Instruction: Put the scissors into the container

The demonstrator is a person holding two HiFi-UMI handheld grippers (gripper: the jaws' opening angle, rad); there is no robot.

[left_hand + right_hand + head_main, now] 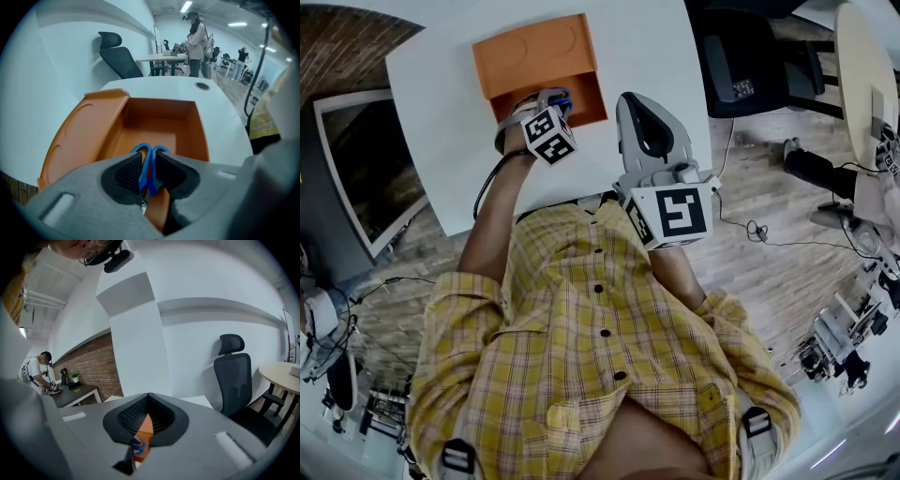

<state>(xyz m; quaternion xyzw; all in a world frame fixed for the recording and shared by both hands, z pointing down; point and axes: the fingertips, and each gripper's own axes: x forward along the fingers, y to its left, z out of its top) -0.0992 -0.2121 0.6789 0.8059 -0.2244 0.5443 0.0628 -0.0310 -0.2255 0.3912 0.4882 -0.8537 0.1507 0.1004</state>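
An orange container [546, 49] stands open on the white table [647, 47], its lid [86, 133] folded out to one side. My left gripper [555, 97] hovers over the container's near edge, shut on the blue handles of the scissors [148, 165]. The handle loops point into the container's hollow [161, 126]; the blades are hidden below the jaws. My right gripper [630, 101] is just right of the container, shut with nothing in it. Through the slit under its pads I glimpse the container [146, 426] and the scissors [138, 445].
A black office chair [750, 66] stands right of the table, with a cable [759, 230] on the wooden floor. A round table [862, 75] is at the far right. A person [194, 42] stands at desks in the background. A brick wall [93, 366] lies to the left.
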